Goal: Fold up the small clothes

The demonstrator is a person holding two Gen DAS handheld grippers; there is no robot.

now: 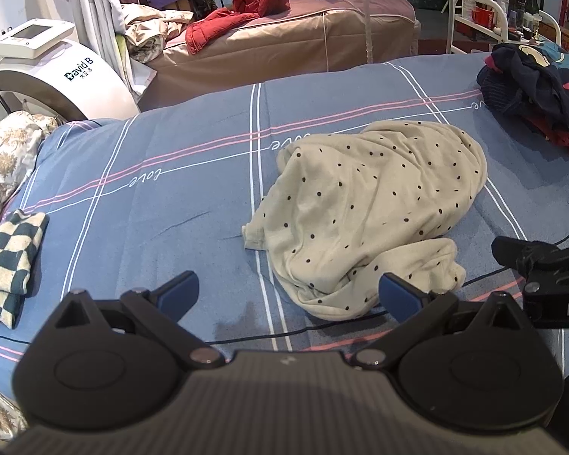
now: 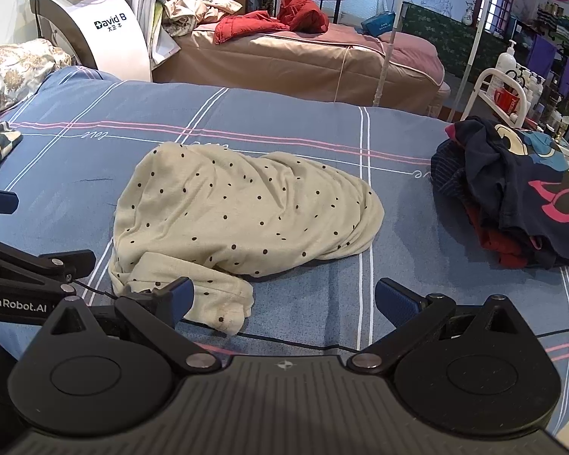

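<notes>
Overall, a blue striped bedsheet (image 1: 170,144) is spread flat, likely as the folding surface. A cream polka-dot garment (image 2: 242,208) is seen crumpled in its middle, unfolded, one sleeve or leg end bunched toward the near edge. A dark clothes pile (image 2: 512,197) is kept at the right, probably awaiting folding; a checkered cloth (image 1: 7,258) is laid at the left, seemingly done. Left gripper (image 1: 288,295) and right gripper (image 2: 282,299) are held spread wide, empty, just short of the garment, no contact visible.
</notes>
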